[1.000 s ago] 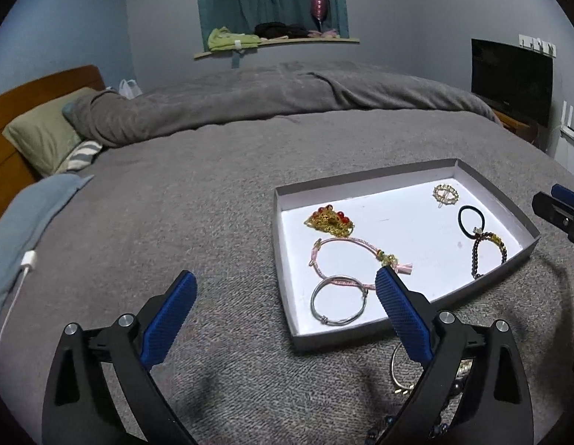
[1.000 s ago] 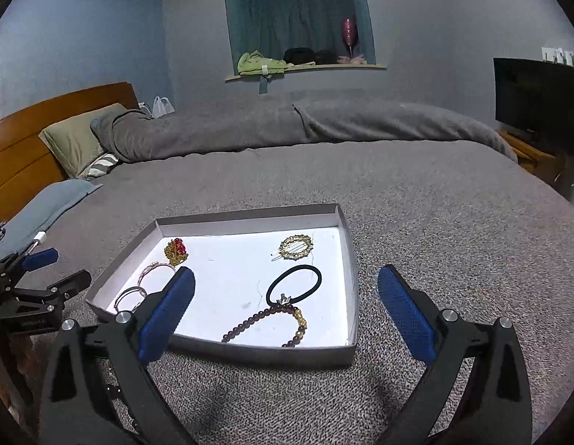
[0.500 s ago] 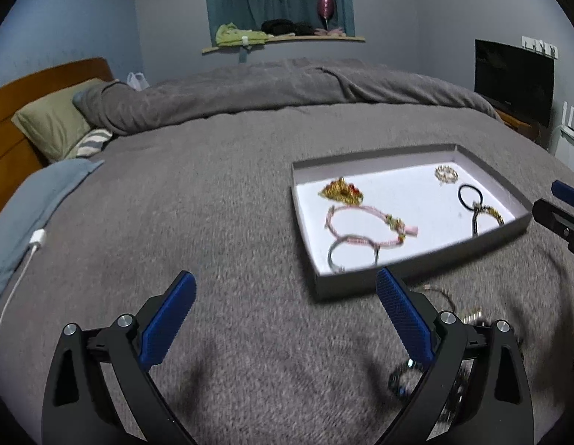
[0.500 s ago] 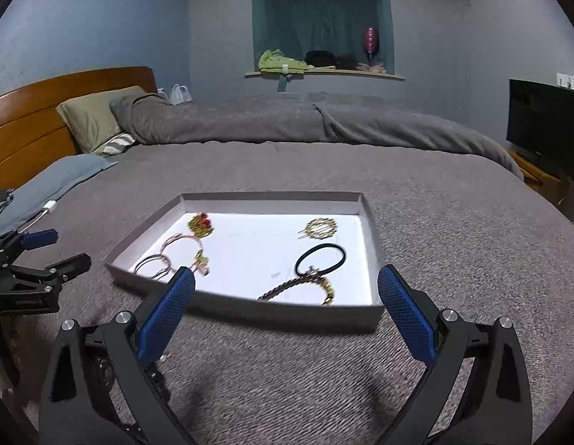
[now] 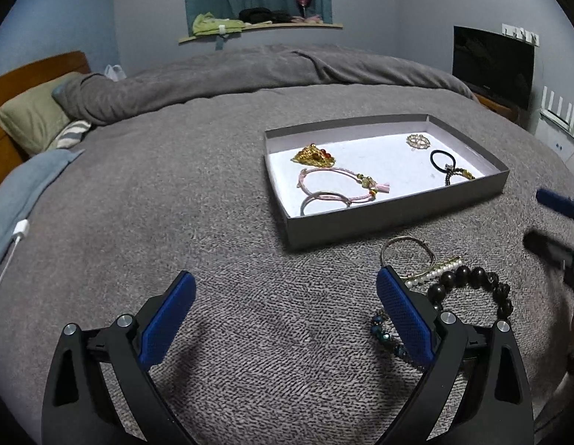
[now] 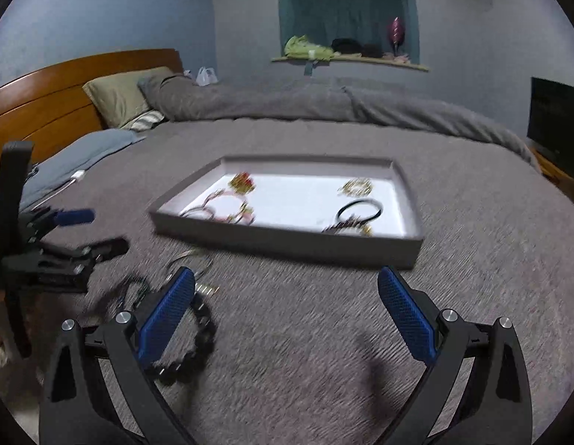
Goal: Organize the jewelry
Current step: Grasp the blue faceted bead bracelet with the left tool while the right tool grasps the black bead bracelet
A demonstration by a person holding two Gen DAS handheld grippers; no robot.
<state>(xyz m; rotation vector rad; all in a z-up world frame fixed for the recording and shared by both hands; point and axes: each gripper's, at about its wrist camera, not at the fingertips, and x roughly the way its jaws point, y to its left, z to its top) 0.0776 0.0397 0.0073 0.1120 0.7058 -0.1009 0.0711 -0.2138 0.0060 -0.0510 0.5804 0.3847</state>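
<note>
**Jewelry: tray and loose pieces**

Left wrist view: your left gripper [image 5: 285, 309] is spread, empty. Tray [image 5: 398, 218] at 1 o'clock holds bracelets; dark bead bracelet [image 5: 472, 285] loose at 3 o'clock.

Right wrist view: your right gripper [image 6: 287, 306] is spread, empty. Tray [image 6: 287, 239] at 12 o'clock; bead bracelet [image 6: 201, 337] at 9 o'clock, blurred.

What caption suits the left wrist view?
Open left gripper hovers over grey bedspread; loose bracelets lie before the jewelry tray.

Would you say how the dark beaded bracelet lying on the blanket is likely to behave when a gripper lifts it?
The dark beaded bracelet will probably droop, being separate strung beads. Its round, glossy-looking beads may slip between pads.
</note>
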